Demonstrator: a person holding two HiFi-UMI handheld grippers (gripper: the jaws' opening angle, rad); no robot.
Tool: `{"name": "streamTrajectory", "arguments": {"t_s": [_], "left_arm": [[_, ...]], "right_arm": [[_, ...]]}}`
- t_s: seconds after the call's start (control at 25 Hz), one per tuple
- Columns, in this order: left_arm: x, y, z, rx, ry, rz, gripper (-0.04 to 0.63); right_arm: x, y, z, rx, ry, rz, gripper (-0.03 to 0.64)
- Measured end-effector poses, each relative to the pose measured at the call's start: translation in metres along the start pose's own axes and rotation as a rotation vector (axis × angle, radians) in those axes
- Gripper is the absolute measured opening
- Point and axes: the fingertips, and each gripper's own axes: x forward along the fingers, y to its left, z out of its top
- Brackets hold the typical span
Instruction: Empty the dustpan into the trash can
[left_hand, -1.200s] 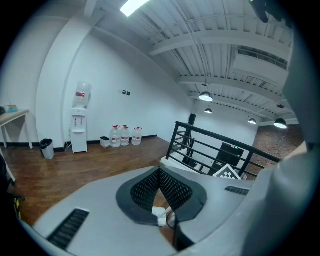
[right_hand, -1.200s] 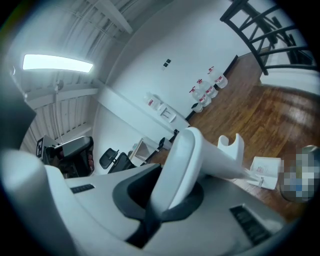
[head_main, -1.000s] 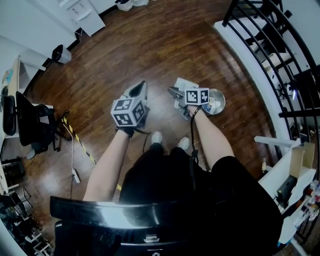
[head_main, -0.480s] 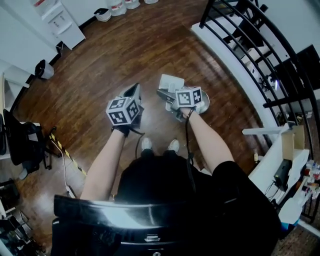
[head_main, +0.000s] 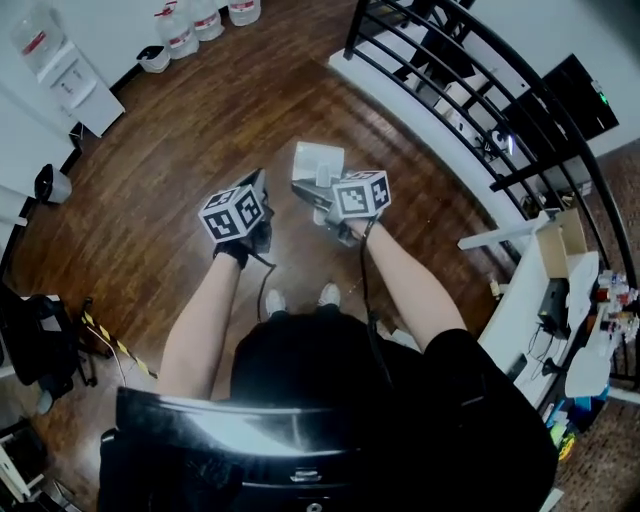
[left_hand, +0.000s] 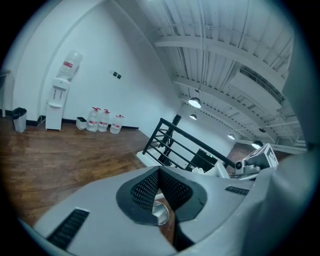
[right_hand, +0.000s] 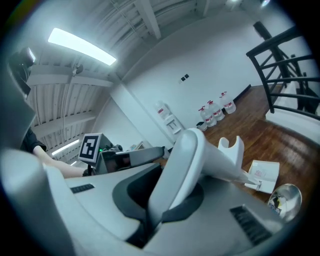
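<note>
A white dustpan (head_main: 318, 160) hangs above the wooden floor, held by its handle (right_hand: 200, 160) in my right gripper (head_main: 322, 192), whose jaws are shut on it. In the right gripper view the pan (right_hand: 264, 175) tips away and down beyond my right gripper (right_hand: 165, 195). A shiny round trash can (right_hand: 285, 200) stands on the floor below and to the right of the pan. It also shows as the trash can (left_hand: 160, 212) through the gap under my left gripper (left_hand: 159, 172). My left gripper (head_main: 258, 185) is shut and empty, just left of the dustpan.
A black stair railing (head_main: 450, 90) runs along the right. Water bottles (head_main: 205, 18), a small bin (head_main: 153, 58) and a water dispenser (head_main: 65, 65) stand by the far wall. A white table (head_main: 530, 290) is at the right, an office chair (head_main: 40, 340) at the left.
The right gripper has risen with the dustpan. The trash can, seen beside it before, is now hidden behind it in the head view. The left gripper has shifted a little toward the dustpan.
</note>
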Motion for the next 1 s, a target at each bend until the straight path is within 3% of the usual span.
{"name": "streamTrajectory", "arguments": {"t_s": [0.24,0.48,0.84,1.0], "left_arm": [[0.034,-0.024,-0.011,-0.028,0.059,-0.088,0.003],[0.061,-0.046,-0.026,-0.084,0.120,-0.127,0.003],[0.101,-0.081,-0.070,-0.331,0.231,-0.177,0.003],[0.121,-0.116,-0.099,-0.499,0.304,-0.224,0.003]], "right_arm": [[-0.029,0.011,0.015,-0.022,-0.030,-0.020,0.008],[-0.050,0.020,0.019,-0.053,-0.017,-0.034,0.008],[-0.096,0.045,0.019,-0.109,-0.010,-0.084,0.008],[-0.125,0.058,0.017,-0.131,-0.004,-0.113,0.008]]}}
